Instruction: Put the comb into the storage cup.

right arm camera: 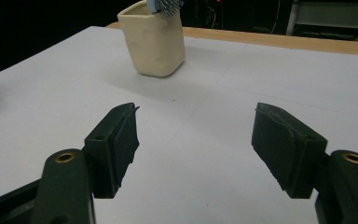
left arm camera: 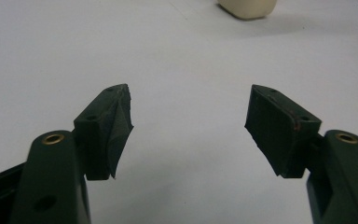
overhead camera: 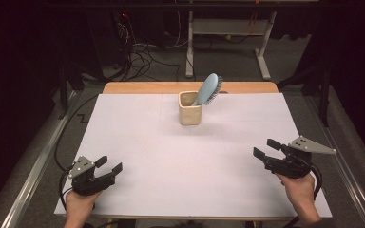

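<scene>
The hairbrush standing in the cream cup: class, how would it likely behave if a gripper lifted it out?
The hairbrush looks rigid, so it should lift without flopping. It leans on the rim of the cup, so pulling sideways may tip the cup. Its smooth blue back could prove slippery.

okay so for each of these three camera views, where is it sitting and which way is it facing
High view: above the person's side, looking forward and down on the white table; both hands, left gripper, right gripper.
Left gripper view: low over the table, along its open jaws toward the cup.
Right gripper view: along its open jaws toward cup and hairbrush.
Shared: the cup.
</scene>
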`<state>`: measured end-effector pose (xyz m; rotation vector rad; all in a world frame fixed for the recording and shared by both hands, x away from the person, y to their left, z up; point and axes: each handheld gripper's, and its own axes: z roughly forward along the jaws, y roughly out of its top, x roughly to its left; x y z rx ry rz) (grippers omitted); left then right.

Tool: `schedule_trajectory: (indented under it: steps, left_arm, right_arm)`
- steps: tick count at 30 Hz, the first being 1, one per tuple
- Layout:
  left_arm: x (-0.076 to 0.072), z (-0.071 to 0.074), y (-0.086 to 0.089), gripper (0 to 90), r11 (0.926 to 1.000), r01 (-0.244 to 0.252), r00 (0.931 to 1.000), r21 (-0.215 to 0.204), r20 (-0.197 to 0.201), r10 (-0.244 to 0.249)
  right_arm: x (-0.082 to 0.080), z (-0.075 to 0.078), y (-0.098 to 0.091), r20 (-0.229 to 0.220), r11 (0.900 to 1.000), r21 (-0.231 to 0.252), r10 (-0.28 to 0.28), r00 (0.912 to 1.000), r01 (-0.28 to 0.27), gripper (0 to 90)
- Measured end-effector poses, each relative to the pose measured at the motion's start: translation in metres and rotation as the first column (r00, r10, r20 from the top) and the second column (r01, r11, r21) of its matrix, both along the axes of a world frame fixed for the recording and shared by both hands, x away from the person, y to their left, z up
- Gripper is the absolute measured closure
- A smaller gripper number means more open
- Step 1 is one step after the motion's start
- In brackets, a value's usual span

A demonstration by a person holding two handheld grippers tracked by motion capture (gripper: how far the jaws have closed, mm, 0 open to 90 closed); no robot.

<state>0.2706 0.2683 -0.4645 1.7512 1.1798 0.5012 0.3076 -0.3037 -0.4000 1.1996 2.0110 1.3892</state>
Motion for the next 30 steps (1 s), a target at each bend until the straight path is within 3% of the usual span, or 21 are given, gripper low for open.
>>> schedule_trajectory:
  steps: [30]
  left_arm:
    - [-0.001,0.001,0.001,31.7,1.0,0.001,1.0,0.002,0.004,-0.001]
  right_arm:
    - [-0.017,-0.017,-0.002,-0.031,0.9998,0.018,0.006,0.9995,-0.005,31.7]
